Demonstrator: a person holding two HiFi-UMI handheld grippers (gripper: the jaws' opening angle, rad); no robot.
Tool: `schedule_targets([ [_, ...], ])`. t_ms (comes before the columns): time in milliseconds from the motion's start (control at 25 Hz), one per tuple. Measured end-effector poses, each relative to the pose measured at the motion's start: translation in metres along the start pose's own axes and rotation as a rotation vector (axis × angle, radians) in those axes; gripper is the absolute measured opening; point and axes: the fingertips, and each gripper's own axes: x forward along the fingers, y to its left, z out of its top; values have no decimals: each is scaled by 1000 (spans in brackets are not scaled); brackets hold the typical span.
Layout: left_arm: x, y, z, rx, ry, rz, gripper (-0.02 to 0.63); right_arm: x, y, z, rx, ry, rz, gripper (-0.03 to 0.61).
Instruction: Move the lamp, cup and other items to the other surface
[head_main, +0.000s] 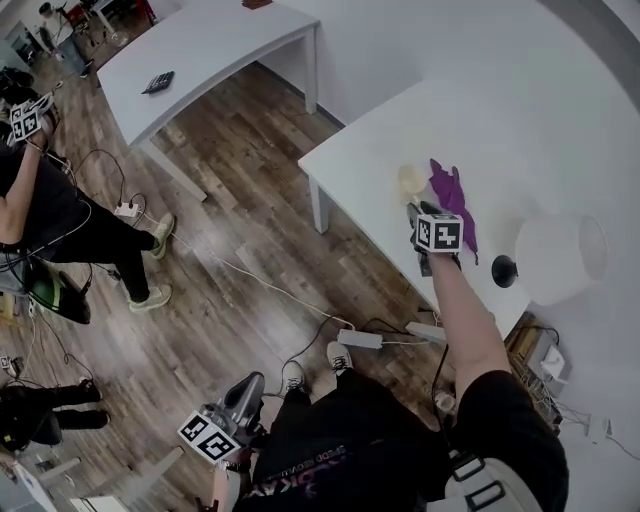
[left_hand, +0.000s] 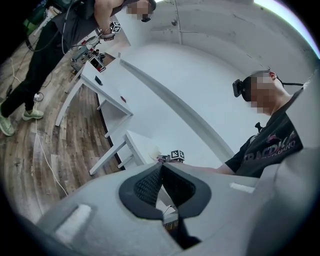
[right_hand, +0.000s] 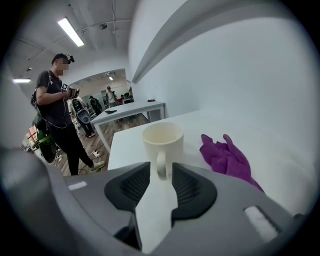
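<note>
Our right gripper stands open astride the handle of the cup (nothing gripped yet), so a skewed squeeze could topple it.

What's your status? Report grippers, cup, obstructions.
Right gripper open, lined up on cup handle, not gripping. Left gripper shut, empty. Purple glove beside cup, apart, not in the way.

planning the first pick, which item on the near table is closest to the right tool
The cream mug: its handle sits at the tips of the open right tool. The purple glove lies off to one side, and the lamp stands farther off.
</note>
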Motion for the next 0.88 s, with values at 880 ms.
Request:
schedule_targets([
  [880, 5, -10, -13, -12, 13, -1, -5, -7, 18, 0, -40, -62, 30, 48],
])
